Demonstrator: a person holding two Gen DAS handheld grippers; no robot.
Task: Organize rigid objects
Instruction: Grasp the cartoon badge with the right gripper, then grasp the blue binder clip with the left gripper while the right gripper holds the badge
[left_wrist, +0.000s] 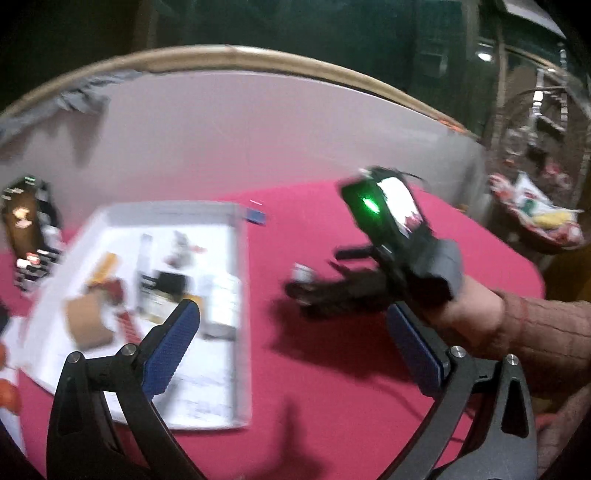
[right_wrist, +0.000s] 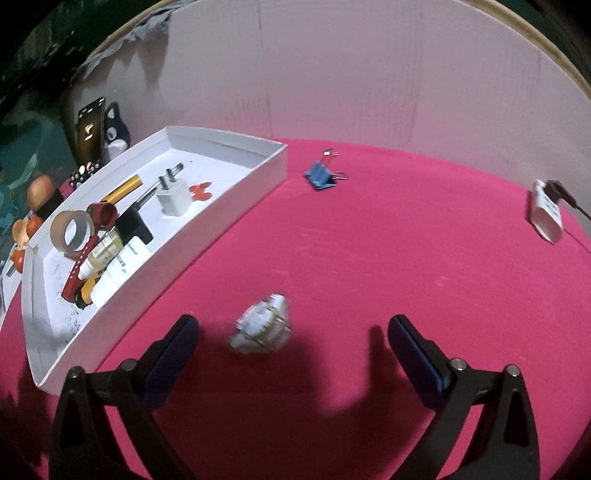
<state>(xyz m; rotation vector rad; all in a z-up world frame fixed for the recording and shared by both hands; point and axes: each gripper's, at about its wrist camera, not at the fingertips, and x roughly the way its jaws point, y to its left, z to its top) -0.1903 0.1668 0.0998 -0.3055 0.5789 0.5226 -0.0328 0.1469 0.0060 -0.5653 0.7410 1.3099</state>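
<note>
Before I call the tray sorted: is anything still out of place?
Yes. Three things lie loose on the red cloth outside the white tray: a small white object ahead of the open right claw, a blue binder clip, and a white adapter far right.

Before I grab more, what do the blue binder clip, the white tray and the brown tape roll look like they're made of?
The blue binder clip: painted sheet metal by its folded body, with thin shiny wire handles. The white tray: likely matte cardboard, judging by its thin, straight folded walls. The brown tape roll: probably paper or plastic tape on a cardboard core; its surface looks dull tan, and the picture leaves it open.
</note>
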